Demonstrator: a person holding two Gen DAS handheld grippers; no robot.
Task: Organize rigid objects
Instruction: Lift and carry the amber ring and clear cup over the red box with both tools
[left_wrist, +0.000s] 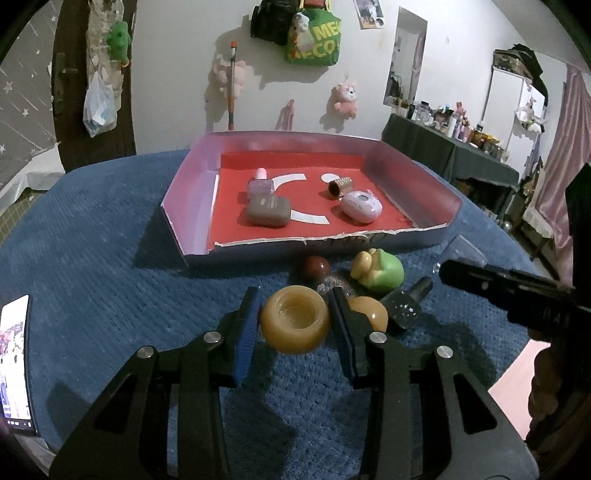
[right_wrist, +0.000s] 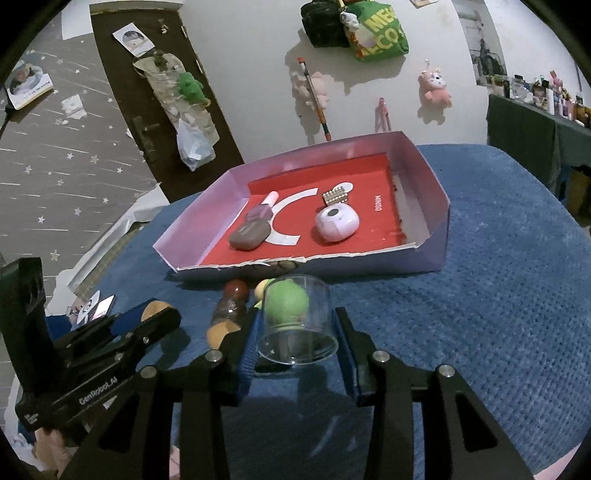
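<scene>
The left gripper (left_wrist: 293, 321) is clamped on a yellow ring-shaped piece (left_wrist: 295, 320), its blue pads pressed against both sides, low over the blue cloth (left_wrist: 110, 295). The right gripper (right_wrist: 297, 332) is clamped on a clear plastic cup (right_wrist: 297, 321) held mouth toward the camera, with the blue pads against its thin wall.

Both grips look risky. The ring is rounded and glossy, so it could roll or pop out from between the flat pads if either hand tilts. The cup wall looks thin and slick; squeezed across its width it may buckle or slip free on the way.

Just beyond the fingertips, a small cluster waits on the cloth: a green and yellow toy (left_wrist: 376, 271), a brown ball (left_wrist: 316, 268), an orange rounded piece (left_wrist: 369, 314) and a dark glittery bottle (left_wrist: 406, 304). They sit close together, so a low sweep with either load could knock them about.

Farther back stands the shallow box (left_wrist: 436, 192) with pale purple walls and a red floor. Its near wall is torn and low; a load carried too low could catch it. Inside lie a brown case (left_wrist: 269, 211), a small pink-capped bottle (left_wrist: 261, 183) touching its far side, a gold ribbed cylinder (left_wrist: 340, 186), and a lilac round gadget (left_wrist: 361, 206) just right of centre. The right half of the floor is bare.
</scene>
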